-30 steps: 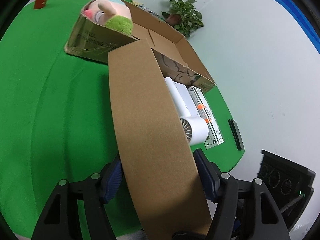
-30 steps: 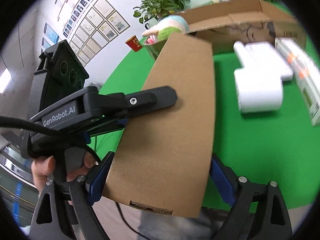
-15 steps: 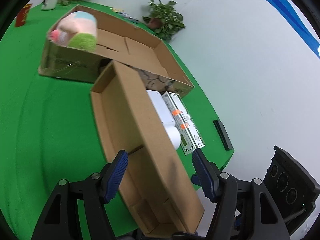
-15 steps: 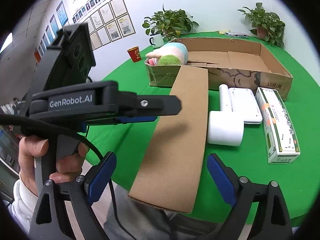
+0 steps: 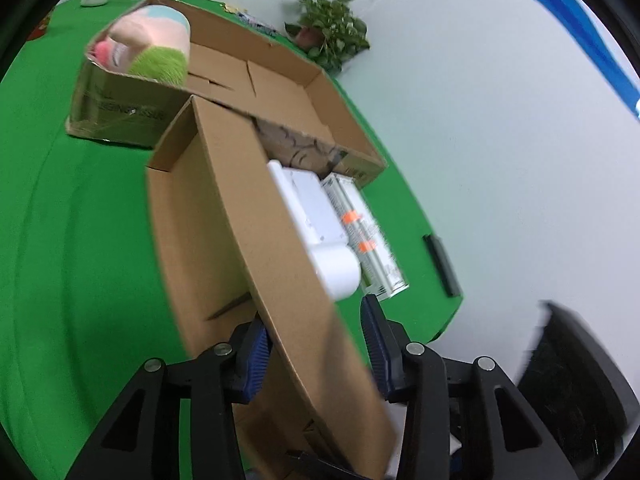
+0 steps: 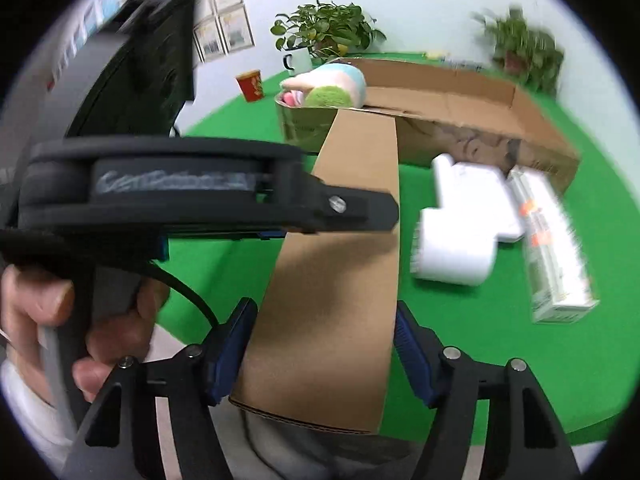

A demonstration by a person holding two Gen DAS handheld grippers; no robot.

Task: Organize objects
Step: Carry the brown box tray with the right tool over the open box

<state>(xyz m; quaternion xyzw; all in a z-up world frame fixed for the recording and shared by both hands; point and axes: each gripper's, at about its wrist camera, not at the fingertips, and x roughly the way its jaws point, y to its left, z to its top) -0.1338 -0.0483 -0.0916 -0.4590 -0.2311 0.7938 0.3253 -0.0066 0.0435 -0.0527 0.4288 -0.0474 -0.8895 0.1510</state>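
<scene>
cardboard tray [image 5: 224, 240], long and narrow, is my landmark, reaching from my claws to the big open carton [image 5: 256, 92] on the green surface [image 5: 72, 240]. left of its near end, my left claw [image 5: 316, 344] has just been closing, one pad inside against the side wall, the other not touching. my right claw [image 6: 324, 352] has also been closing, pads either side of the tray's near end; i cannot tell if they press. beyond the tray, a plush toy [image 5: 148, 48] sits in the carton. right of it lie a white device [image 6: 460, 236] and a printed box [image 6: 556, 248].
</scene>
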